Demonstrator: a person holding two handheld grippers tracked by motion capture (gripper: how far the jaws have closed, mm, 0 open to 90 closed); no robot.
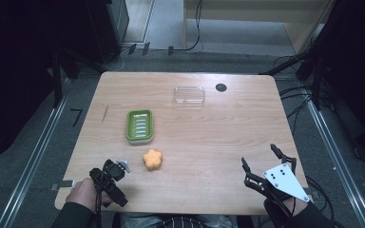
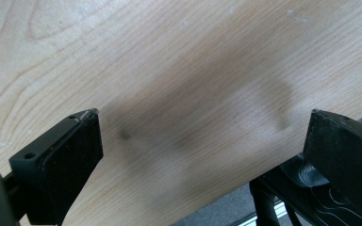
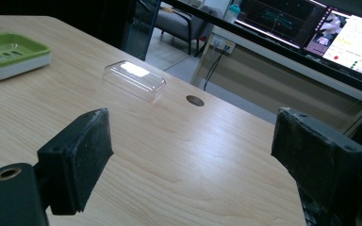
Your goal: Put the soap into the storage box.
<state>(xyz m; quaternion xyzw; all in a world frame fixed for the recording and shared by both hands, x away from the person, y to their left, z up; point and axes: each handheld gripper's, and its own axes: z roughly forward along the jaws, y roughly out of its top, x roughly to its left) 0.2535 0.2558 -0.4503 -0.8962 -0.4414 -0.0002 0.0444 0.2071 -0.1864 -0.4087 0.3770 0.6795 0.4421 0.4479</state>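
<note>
Right gripper [image 1: 261, 164], spread fingers [image 3: 78, 157], soap [image 1: 152, 159] well apart

One green soap dish [image 1: 139, 126], one orange flower-shaped soap [image 1: 152, 159] and one clear plastic lid [image 1: 189, 95] lie on the one wooden desk [image 1: 218, 142]. The desk has one round dark hole [image 1: 221, 87]. Two monitors [image 3: 353, 40] stand beyond its far edge.

A green soap dish [image 1: 139, 126] on a white base sits left of centre; an orange flower-shaped soap [image 1: 152, 159] lies just nearer; a clear plastic lid [image 1: 189, 95] rests farther right.
</note>
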